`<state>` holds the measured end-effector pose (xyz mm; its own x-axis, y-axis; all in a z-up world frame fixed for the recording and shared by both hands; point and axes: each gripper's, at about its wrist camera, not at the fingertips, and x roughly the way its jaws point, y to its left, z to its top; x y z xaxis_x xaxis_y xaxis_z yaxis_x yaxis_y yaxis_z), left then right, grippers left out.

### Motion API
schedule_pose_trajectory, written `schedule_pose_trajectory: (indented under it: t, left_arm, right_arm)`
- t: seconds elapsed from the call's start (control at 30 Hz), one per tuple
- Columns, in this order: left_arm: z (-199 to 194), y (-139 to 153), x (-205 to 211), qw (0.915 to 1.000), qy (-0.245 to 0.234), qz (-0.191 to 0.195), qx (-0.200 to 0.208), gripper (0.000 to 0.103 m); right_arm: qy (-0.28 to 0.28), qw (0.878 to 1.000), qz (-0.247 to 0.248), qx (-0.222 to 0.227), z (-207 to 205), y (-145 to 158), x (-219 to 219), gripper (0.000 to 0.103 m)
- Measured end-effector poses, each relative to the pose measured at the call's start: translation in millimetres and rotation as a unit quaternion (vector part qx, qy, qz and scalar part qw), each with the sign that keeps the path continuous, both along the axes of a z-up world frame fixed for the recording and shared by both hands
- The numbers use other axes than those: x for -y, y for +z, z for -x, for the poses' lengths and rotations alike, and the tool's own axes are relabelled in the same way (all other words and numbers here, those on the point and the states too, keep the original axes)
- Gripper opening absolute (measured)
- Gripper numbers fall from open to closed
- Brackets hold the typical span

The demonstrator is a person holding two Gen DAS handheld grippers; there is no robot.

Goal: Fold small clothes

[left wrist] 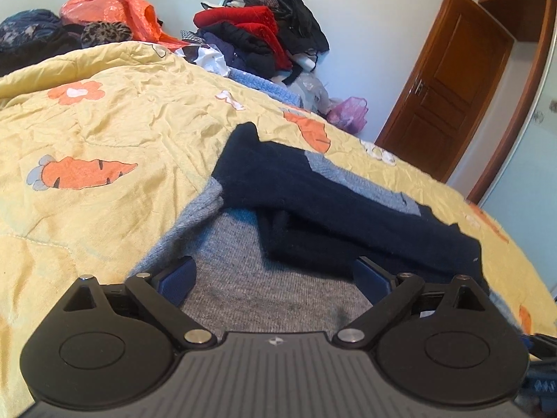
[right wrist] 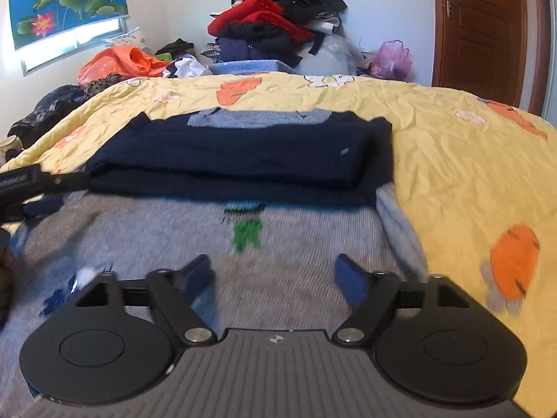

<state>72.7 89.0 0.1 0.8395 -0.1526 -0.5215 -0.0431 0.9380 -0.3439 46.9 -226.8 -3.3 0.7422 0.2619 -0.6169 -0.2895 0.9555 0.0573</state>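
A small grey knit sweater (right wrist: 285, 261) with navy sleeves (right wrist: 243, 160) lies on the yellow carrot-print quilt (right wrist: 452, 146). The navy sleeves are folded across its upper part, and a green motif (right wrist: 248, 233) shows on the grey body. My right gripper (right wrist: 275, 275) is open just above the grey body, nothing between its blue pads. My left gripper (left wrist: 275, 275) is open over the sweater's grey part (left wrist: 250, 289), close to the folded navy sleeve (left wrist: 313, 202). The left gripper also shows in the right wrist view (right wrist: 34, 181) at the sweater's left edge.
A pile of red, black and navy clothes (right wrist: 275, 28) stands at the bed's far side, with an orange plastic bag (right wrist: 122, 62) and dark clothes to the left and a purple bag (right wrist: 391, 57) to the right. A wooden door (right wrist: 484, 24) is at the far right.
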Motion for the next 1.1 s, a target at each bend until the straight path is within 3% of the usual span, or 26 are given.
schedule_pose_trajectory:
  t: [0.17, 0.23, 0.3, 0.33, 0.53, 0.63, 0.9, 1.1]
  left_arm:
    - [-7.1, 1.9, 14.1, 0.9983, -0.021, -0.049, -0.024, 0.103]
    - [-10.8, 2.9, 28.1, 0.9915, -0.044, -0.113, -0.048, 0.103]
    - [-7.3, 1.9, 44.5, 0.9765, -0.054, -0.195, -0.075, 0.103]
    - [1.2, 3.1, 46.1, 0.9752, -0.055, -0.203, -0.071, 0.103]
    - [44.0, 6.0, 37.0, 0.9792, -0.064, -0.166, -0.098, 0.103]
    - [61.2, 0.0, 39.0, 0.9782, -0.071, -0.184, -0.064, 0.103]
    - [59.7, -0.3, 38.3, 0.9805, -0.065, -0.175, -0.06, 0.103]
    - [58.7, -0.4, 38.0, 0.981, -0.062, -0.174, -0.06, 0.103]
  right_arm:
    - [-0.003, 1.0, 0.027, 0.005, 9.7, -4.7, -6.3, 0.098]
    - [-0.001, 0.999, 0.036, 0.001, 7.2, -5.7, -9.5, 0.103]
    - [-0.002, 0.999, 0.036, 0.001, 6.9, -6.1, -10.3, 0.103]
    - [-0.003, 0.999, 0.034, 0.001, 7.3, -6.0, -9.5, 0.103]
    - [-0.003, 0.999, 0.034, 0.001, 7.8, -6.0, -8.2, 0.103]
    - [-0.004, 0.999, 0.034, 0.0, 8.5, -5.6, -8.4, 0.103]
    - [0.018, 0.999, 0.04, -0.024, 71.5, -0.6, -8.9, 0.103]
    - [0.018, 0.999, 0.032, -0.001, 99.4, -4.8, -1.9, 0.103]
